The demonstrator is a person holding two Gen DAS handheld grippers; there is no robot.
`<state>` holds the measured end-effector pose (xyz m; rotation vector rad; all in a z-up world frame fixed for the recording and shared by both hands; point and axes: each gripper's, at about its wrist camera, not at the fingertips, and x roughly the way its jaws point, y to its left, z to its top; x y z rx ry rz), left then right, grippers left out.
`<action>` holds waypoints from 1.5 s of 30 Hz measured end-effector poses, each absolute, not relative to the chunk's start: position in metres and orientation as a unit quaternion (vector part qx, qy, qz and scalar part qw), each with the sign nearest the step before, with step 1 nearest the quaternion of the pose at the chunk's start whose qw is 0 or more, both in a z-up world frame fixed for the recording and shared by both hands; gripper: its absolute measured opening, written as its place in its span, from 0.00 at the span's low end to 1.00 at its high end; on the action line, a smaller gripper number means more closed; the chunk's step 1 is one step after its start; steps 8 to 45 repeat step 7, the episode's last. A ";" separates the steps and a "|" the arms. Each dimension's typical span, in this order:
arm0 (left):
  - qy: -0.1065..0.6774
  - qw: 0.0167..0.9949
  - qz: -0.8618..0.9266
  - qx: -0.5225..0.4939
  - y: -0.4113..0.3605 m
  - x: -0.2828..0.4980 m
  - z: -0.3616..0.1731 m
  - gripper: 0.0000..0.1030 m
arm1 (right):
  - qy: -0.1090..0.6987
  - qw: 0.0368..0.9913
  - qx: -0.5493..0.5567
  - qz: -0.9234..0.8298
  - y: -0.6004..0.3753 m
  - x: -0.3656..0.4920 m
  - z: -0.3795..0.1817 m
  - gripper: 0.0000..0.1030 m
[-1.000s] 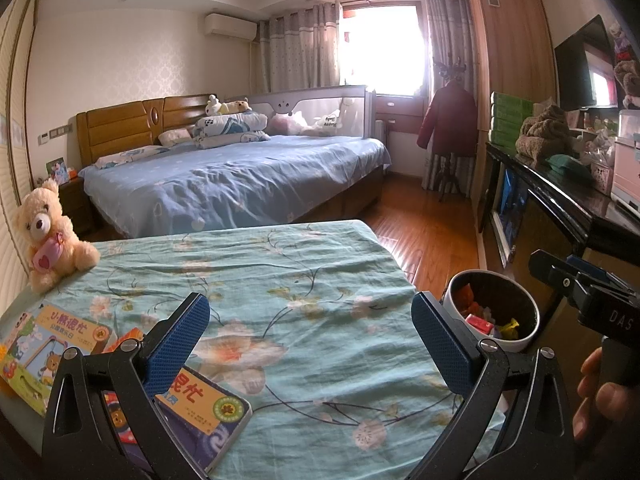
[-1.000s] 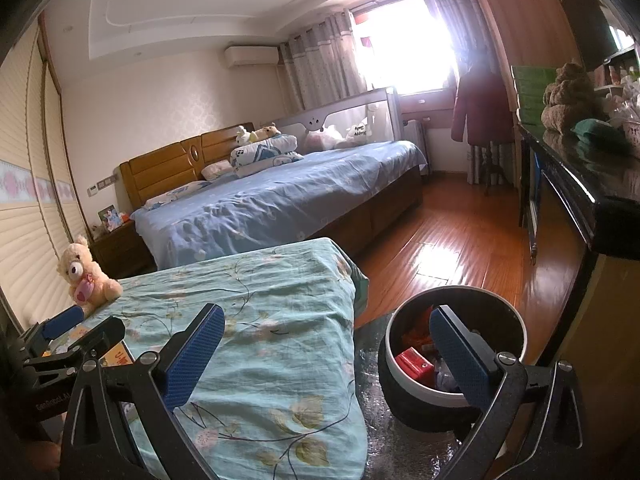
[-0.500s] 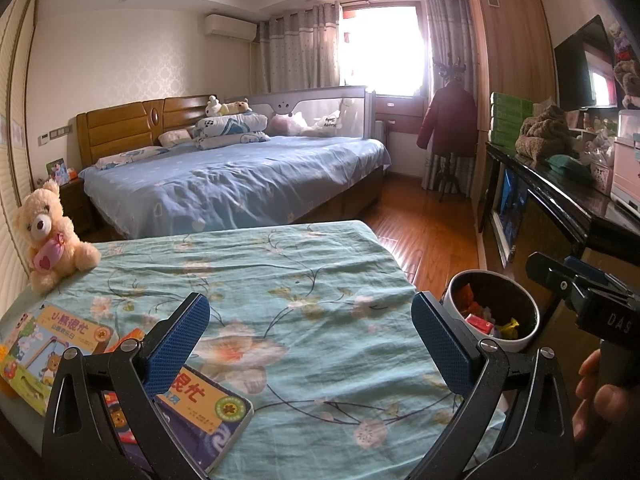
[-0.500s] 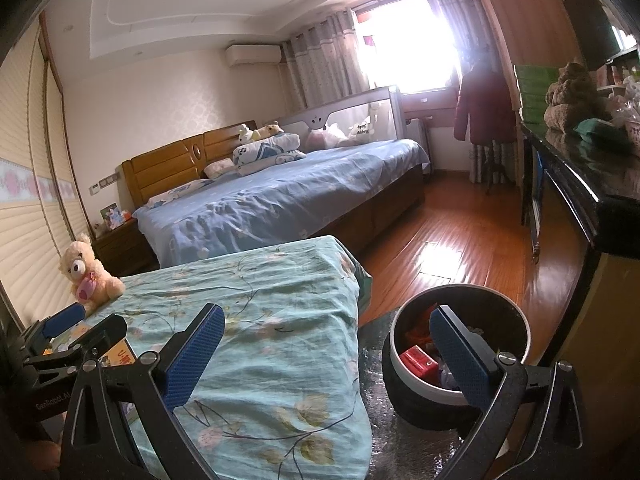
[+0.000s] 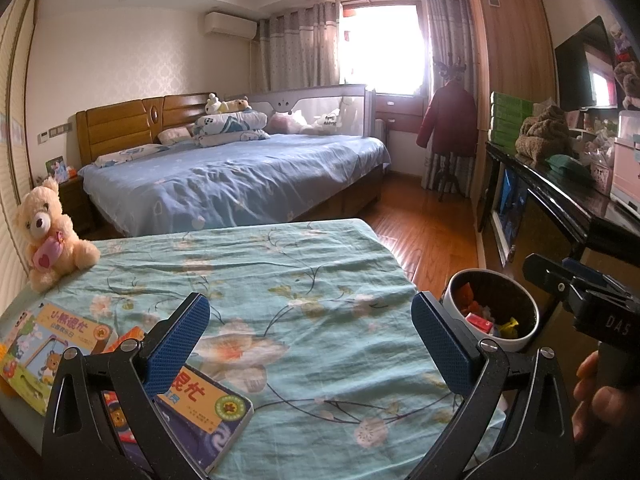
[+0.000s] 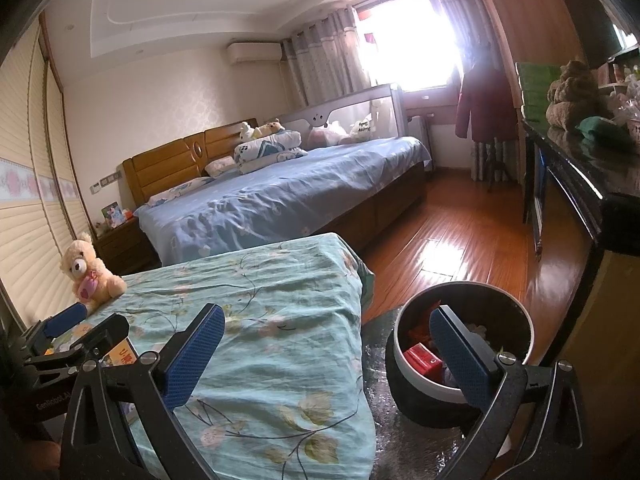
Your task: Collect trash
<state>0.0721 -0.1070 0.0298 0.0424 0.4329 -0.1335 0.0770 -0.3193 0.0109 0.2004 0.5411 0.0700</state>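
A round trash bin [image 5: 494,312] with a white rim stands on the floor at the right end of the teal floral bed [image 5: 280,280]. It holds red and yellow wrappers. It also shows in the right wrist view [image 6: 464,350]. My left gripper [image 5: 310,338] is open and empty above the bed cover. My right gripper [image 6: 326,354] is open and empty, its right finger in front of the bin. The right gripper also shows at the right edge of the left wrist view [image 5: 580,300].
Children's books [image 5: 60,340] lie at the bed's near left, and a teddy bear [image 5: 46,236] sits at its left edge. A large blue bed [image 5: 240,176] stands behind. A dark cabinet [image 5: 560,208] lines the right wall, with wooden floor [image 6: 460,240] between.
The right wrist view has shifted slightly, so the bin sits a little further right. The left gripper has not visibly moved.
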 end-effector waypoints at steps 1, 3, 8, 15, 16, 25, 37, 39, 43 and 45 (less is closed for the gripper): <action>0.214 0.974 -0.066 0.021 -0.107 0.072 0.030 1.00 | 0.267 0.958 0.099 0.035 -0.318 0.077 0.011 1.00; 0.215 0.974 -0.066 0.020 -0.106 0.072 0.028 1.00 | 0.268 0.958 0.098 0.036 -0.315 0.077 0.010 1.00; 0.219 0.973 -0.065 0.018 -0.103 0.071 0.025 1.00 | 0.273 0.956 0.098 0.038 -0.311 0.080 0.009 1.00; 0.219 0.973 -0.065 0.018 -0.103 0.071 0.025 1.00 | 0.273 0.956 0.098 0.038 -0.311 0.080 0.009 1.00; 0.219 0.973 -0.065 0.018 -0.103 0.071 0.025 1.00 | 0.273 0.956 0.098 0.038 -0.311 0.080 0.009 1.00; 0.219 0.973 -0.065 0.018 -0.103 0.071 0.025 1.00 | 0.273 0.956 0.098 0.038 -0.311 0.080 0.009 1.00; 0.219 0.973 -0.065 0.018 -0.103 0.071 0.025 1.00 | 0.273 0.956 0.098 0.038 -0.311 0.080 0.009 1.00; 0.219 0.973 -0.065 0.018 -0.103 0.071 0.025 1.00 | 0.273 0.956 0.098 0.038 -0.311 0.080 0.009 1.00; 0.219 0.973 -0.065 0.018 -0.103 0.071 0.025 1.00 | 0.273 0.956 0.098 0.038 -0.311 0.080 0.009 1.00; 0.219 0.973 -0.065 0.018 -0.103 0.071 0.025 1.00 | 0.273 0.956 0.098 0.038 -0.311 0.080 0.009 1.00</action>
